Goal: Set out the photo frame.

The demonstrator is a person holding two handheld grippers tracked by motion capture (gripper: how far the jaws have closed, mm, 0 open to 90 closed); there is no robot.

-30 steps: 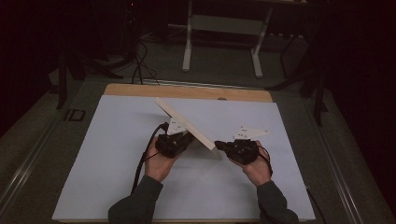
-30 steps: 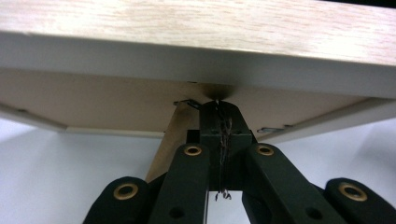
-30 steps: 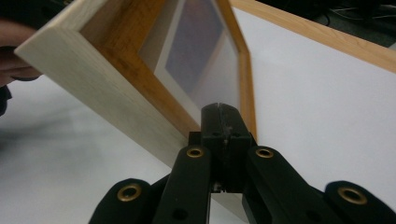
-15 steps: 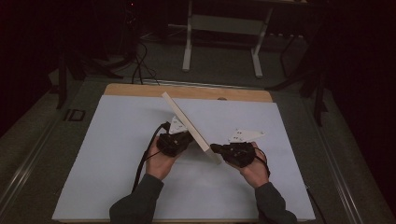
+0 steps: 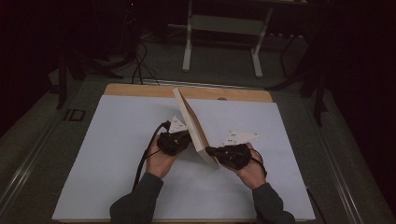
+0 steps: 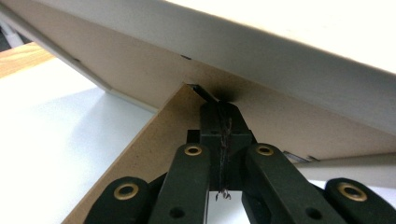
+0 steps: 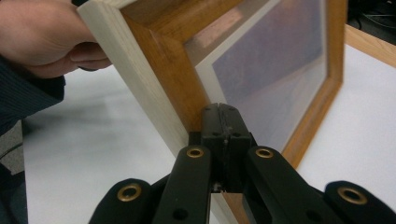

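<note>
White sheet (image 5: 116, 154) covers your table; on it, your left gripper (image 5: 180, 140) has jaws together at the frame's (image 5: 194, 123) brown backing. Your right gripper (image 5: 212, 151) clamps its near corner. Beyond, the frame stands tilted, mid-table.

picture frame (image 5: 196, 128) | wooden, pale outer edge | tilted on edge | mid-table, on white sheet (image 5: 116, 140)

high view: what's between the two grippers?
The picture frame, tilted up on edge, stands between the left gripper and right gripper in the high view.
</note>
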